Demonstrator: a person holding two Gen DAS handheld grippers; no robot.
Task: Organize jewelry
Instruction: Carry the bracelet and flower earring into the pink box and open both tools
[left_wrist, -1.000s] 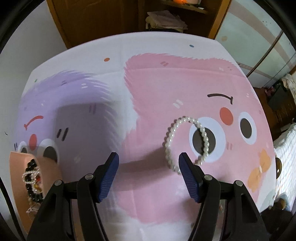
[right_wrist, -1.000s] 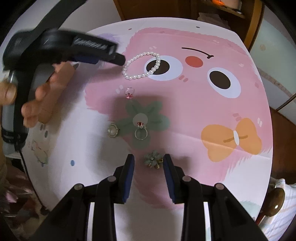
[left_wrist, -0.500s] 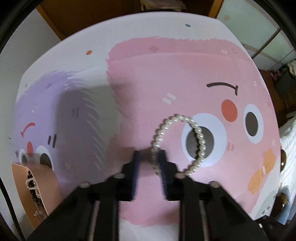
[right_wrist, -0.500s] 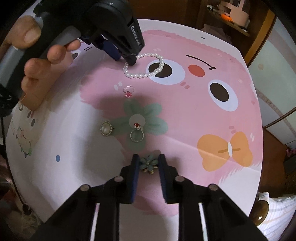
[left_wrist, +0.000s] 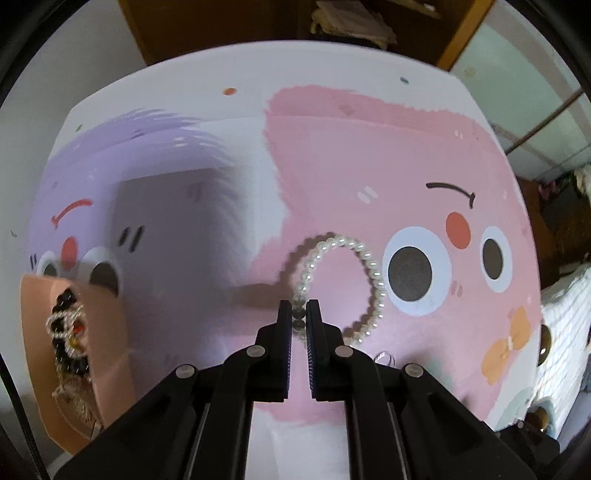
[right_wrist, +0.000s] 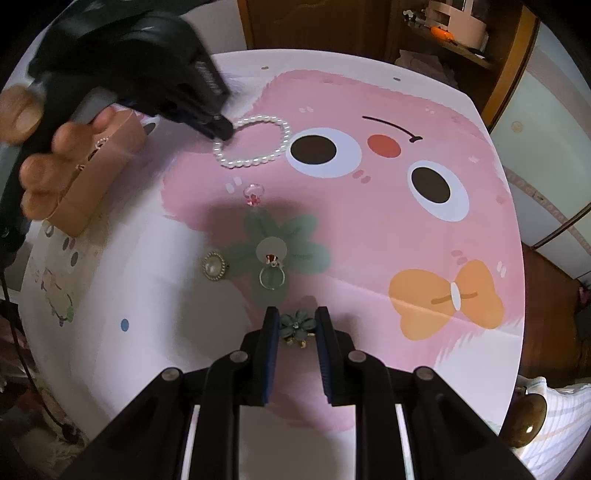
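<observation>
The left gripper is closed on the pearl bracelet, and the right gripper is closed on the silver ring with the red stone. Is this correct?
Only partly. The left gripper is closed on the pearl bracelet, as the left wrist view shows. In the right wrist view the right gripper is closed on the green flower piece. The silver ring with the red stone lies free on the tablecloth.

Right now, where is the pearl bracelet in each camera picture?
Left wrist view: the pearl bracelet is in the middle, pinched at its near-left side by the left gripper.
Right wrist view: it lies upper left of centre, with that gripper's tip on its left edge.
Shared landmark: the printed white eye with a dark pupil, just right of the bracelet.
</observation>
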